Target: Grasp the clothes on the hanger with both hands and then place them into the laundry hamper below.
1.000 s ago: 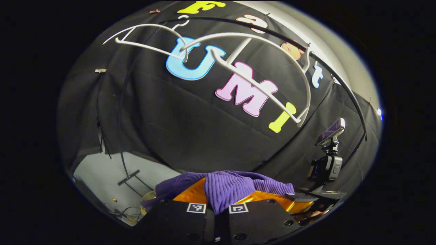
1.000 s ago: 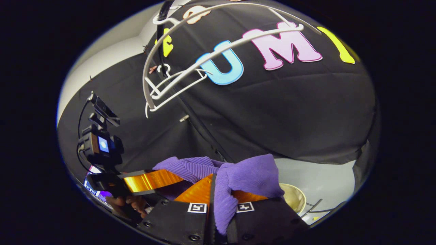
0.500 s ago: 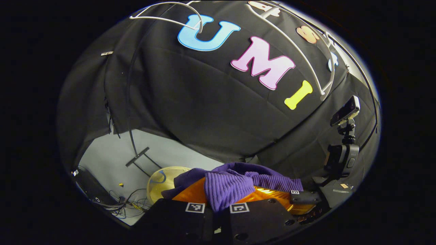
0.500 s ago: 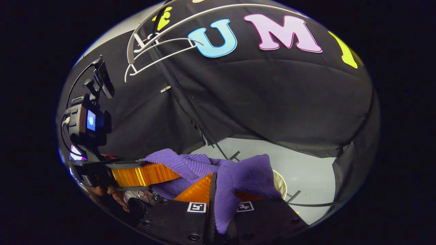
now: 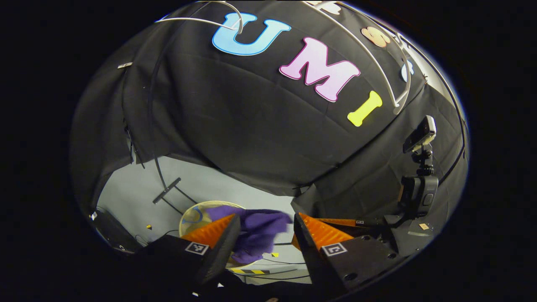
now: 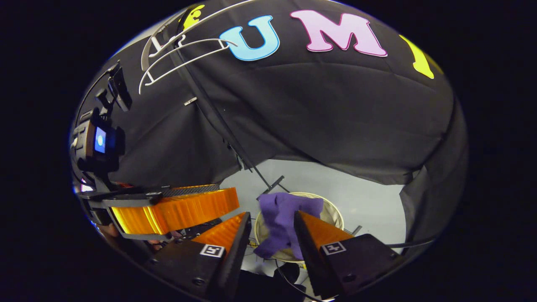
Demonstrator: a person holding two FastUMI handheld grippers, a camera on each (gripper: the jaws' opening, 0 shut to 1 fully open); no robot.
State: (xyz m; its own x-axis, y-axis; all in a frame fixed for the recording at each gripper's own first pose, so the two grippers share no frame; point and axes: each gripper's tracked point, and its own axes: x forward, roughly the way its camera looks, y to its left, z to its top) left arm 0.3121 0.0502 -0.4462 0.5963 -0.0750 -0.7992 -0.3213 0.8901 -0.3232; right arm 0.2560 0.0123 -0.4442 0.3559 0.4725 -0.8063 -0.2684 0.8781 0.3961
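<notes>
Purple garment (image 5: 256, 233): loose knit, free of both tongs, bunched over the hamper mouth, apparently dropping in.
Left gripper (image 5: 262, 235): near, fingers spread wide, nothing held; parted to let the cloth go.
Right gripper (image 6: 272, 233): near, likewise wide and empty, aimed down at the drop.
Laundry hamper (image 6: 331, 209): round pale rim on the grey floor (image 6: 369, 197), just below, placed to catch the fall.
Hanger (image 6: 168, 63): far, bare white wire high on the rail, left side.

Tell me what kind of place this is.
Probably a staged recording booth, not a home: black cloth wall, bare grey floor with loose cables, an empty white hanger on a stand, and a hamper catching the purple garment.
</notes>
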